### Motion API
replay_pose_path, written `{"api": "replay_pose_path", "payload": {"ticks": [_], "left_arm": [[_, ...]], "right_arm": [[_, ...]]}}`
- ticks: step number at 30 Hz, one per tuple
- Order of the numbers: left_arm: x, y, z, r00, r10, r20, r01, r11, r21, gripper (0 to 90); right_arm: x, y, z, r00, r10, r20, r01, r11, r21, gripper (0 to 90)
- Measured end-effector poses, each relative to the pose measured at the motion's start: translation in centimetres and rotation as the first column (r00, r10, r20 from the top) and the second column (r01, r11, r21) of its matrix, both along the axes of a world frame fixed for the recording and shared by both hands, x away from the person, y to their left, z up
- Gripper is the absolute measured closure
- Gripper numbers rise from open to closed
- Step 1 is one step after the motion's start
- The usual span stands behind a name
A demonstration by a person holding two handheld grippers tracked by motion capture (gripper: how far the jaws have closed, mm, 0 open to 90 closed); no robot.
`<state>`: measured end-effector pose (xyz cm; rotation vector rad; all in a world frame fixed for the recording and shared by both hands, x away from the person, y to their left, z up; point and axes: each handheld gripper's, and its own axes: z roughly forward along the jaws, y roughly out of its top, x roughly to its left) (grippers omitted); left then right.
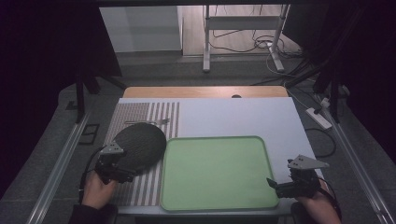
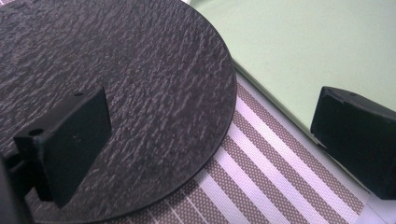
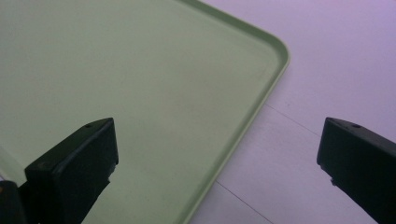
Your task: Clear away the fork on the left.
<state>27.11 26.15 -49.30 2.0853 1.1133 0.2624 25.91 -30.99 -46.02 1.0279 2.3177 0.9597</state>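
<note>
The plate (image 1: 140, 143) is round, black and bumpy. The left gripper (image 1: 122, 173) is wide apart over its edge. The right gripper (image 1: 275, 184) is wide apart too.

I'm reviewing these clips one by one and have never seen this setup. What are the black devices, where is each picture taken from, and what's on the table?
A person sits at a table holding a hand-operated claw in each hand; there is no robot arm. The high view looks down from above: the left claw is at the left, the right claw at the right. The other two pictures come from cameras riding on each claw, looking along its two black jaws.

On the table lie a green tray, a striped placemat, a dark round slate plate on that mat, and what looks like a fork behind the plate.

Both claws are open and hold nothing. The left one sits at the plate's edge, the right one at the tray's corner.
</note>
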Motion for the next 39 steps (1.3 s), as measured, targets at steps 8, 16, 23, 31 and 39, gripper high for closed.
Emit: {"api": "replay_pose_path", "payload": {"ticks": [8,16,23,31,39], "left_arm": [[1.7,-0.1,-0.2,0.9999,-0.002,-0.012,0.002,1.0000,-0.009,0.0],[4.0,-0.3,-0.3,0.9995,0.010,-0.029,-0.010,0.9999,0.006,0.0],[5.7,-0.7,-0.6,0.9985,0.021,-0.050,-0.020,0.9992,0.035,0.0],[8.0,-0.7,-0.8,0.9966,0.049,-0.066,-0.046,0.9979,0.046,0.0],[10.3,-0.9,-0.9,0.9947,0.075,-0.070,-0.069,0.9936,0.089,0.0]], "right_arm": [[0.0,0.0,0.0,1.0000,-0.006,-0.003,0.006,1.000,0.000,0.0],[0.1,0.0,0.0,1.0000,-0.006,-0.005,0.006,1.000,0.001,0.0],[0.1,0.0,0.0,0.9999,-0.010,-0.005,0.010,1.000,0.004,0.0],[0.1,0.0,0.0,0.9999,-0.013,-0.007,0.013,1.000,0.003,0.0],[0.1,0.0,-0.1,0.9999,-0.009,-0.009,0.009,1.000,0.000,0.0]]}}
